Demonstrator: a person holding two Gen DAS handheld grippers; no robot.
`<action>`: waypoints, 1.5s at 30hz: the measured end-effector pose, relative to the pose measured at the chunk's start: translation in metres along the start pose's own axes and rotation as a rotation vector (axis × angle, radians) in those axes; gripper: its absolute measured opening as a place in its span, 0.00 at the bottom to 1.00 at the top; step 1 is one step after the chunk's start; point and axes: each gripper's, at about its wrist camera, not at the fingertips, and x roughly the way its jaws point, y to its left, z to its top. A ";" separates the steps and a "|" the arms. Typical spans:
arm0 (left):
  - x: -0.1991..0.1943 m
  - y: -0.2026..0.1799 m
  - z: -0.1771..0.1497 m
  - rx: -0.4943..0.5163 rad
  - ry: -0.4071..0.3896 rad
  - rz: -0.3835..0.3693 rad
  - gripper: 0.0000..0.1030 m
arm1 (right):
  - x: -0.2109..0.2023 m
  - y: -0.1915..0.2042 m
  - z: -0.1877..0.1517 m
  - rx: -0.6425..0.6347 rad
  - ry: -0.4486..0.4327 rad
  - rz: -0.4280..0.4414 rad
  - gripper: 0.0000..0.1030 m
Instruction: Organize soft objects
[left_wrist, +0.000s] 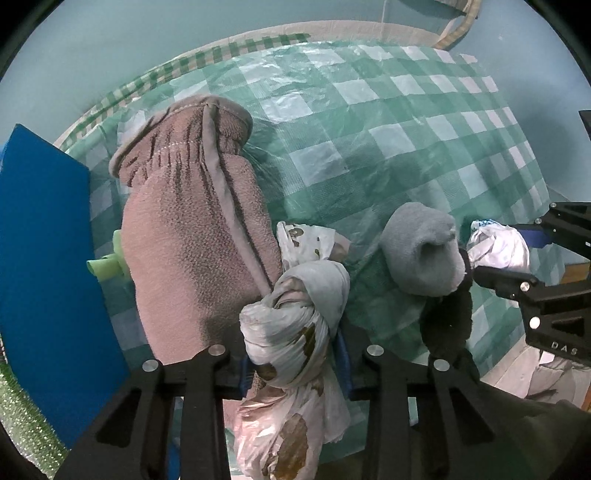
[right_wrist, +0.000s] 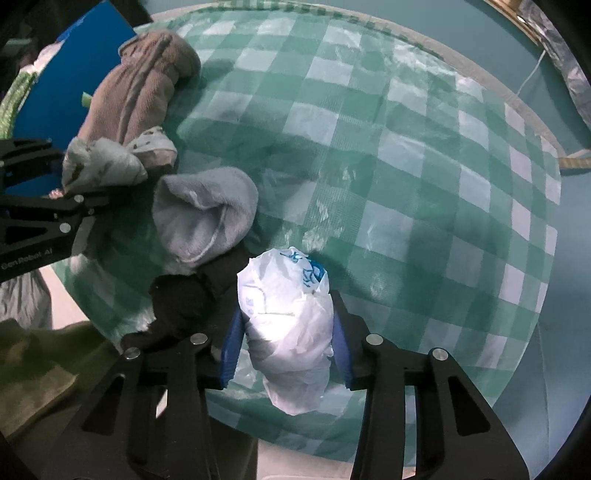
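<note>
While both black two-finger grippers hang over a large green-and-white checked woven plastic bag (right_wrist: 424, 155), each is clamped on a knotted bundle of plastic. The left gripper (left_wrist: 295, 363) pinches a knotted white plastic bag with brown blotches (left_wrist: 291, 332) between its blue pads (left_wrist: 344, 363), the knot standing above the fingertips and the loose tail hanging below them. Just left of that bundle, and touching it, lies a long pinkish-brown fleece mitten with a grey trimmed cuff (left_wrist: 192, 236), its cuff pointing away from the camera. A flat blue board (left_wrist: 48, 258) stands at the mitten's far side, with a scrap of pale green material (left_wrist: 105, 264) showing between them.

The right gripper (right_wrist: 284, 349) squeezes a crumpled white plastic bag with blue print (right_wrist: 286, 314) between its own blue pads (right_wrist: 232, 349), the bundle bulging above and below the fingers and held just over the near edge of the checked bag. Beside it, toward the left gripper, sits a rolled light grey terry sock (right_wrist: 205, 214), resting on a dark black fuzzy cloth (right_wrist: 181, 306). From the left wrist view the same grey sock (left_wrist: 424, 251) lies between the two bundles, with the right gripper's fingers touching or nearly touching its far side; which, cannot be told. An olive-green cloth (right_wrist: 33, 362) lies at the lower left of the right wrist view.
</note>
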 end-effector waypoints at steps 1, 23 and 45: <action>-0.003 0.000 -0.001 -0.002 -0.005 -0.008 0.34 | -0.002 -0.001 0.001 0.005 -0.005 0.003 0.40; -0.078 0.032 -0.006 -0.077 -0.142 -0.055 0.34 | -0.075 -0.012 0.028 0.108 -0.103 0.040 0.40; -0.139 0.071 -0.010 -0.165 -0.239 -0.032 0.34 | -0.137 0.025 0.061 0.096 -0.185 0.080 0.40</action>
